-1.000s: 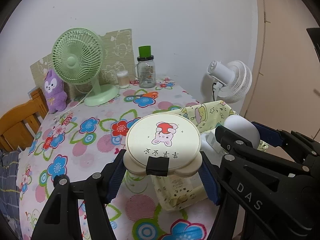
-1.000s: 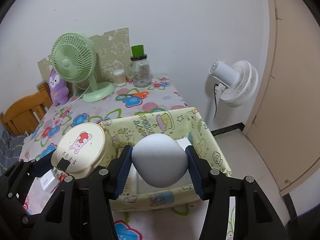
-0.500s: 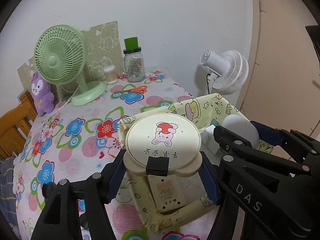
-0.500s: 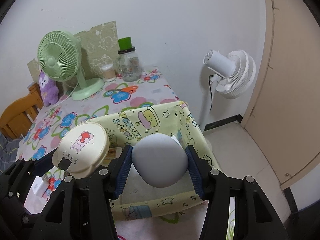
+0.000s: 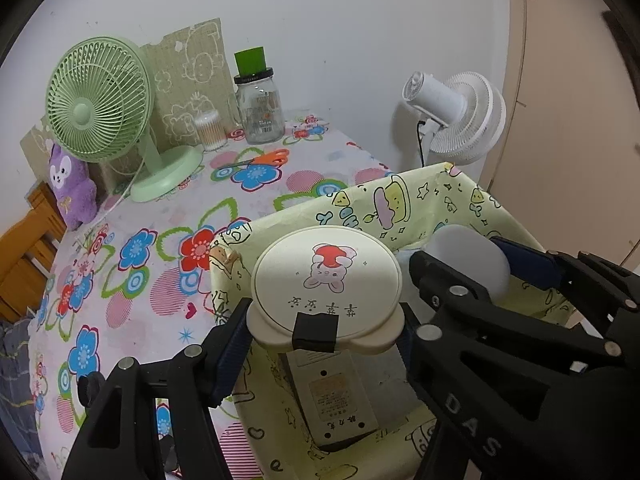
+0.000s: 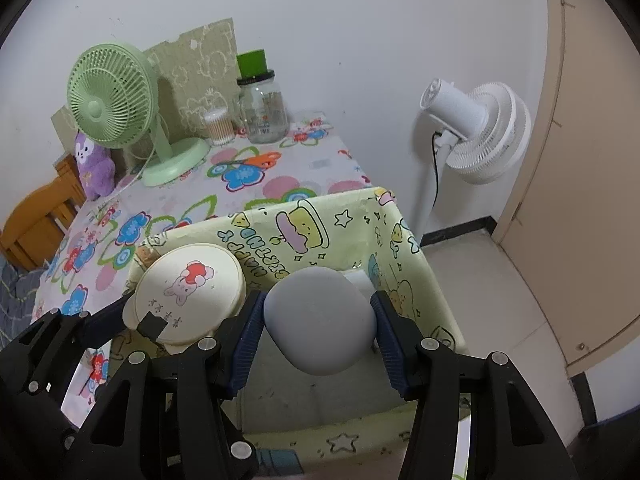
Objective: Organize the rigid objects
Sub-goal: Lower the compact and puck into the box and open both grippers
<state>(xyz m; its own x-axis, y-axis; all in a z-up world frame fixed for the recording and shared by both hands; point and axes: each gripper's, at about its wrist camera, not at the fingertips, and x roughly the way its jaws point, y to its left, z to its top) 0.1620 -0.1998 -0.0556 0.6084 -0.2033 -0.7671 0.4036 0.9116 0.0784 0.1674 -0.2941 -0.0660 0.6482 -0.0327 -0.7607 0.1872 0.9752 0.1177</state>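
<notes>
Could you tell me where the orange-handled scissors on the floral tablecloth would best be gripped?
Probably across the closed blades of the orange-handled scissors, coming straight down from above. They lie flat on the floral tablecloth, so the narrow blade pair suits the jaws better than the wide handle loops.

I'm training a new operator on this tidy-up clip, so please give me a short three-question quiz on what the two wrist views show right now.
1. True or false: the left claw is clamped on the cream round case with the bunny picture.
2. What does the right claw hold? A) glass jar B) grey rounded object C) scissors
3. Fill in: both held items hang over the open ______ with the cartoon print.

Key
1. True; its blue pads press on both sides of the case.
2. B; the grey rounded object sits between its pads. The glass jar and scissors are on the table.
3. Yellow fabric bin.
</notes>
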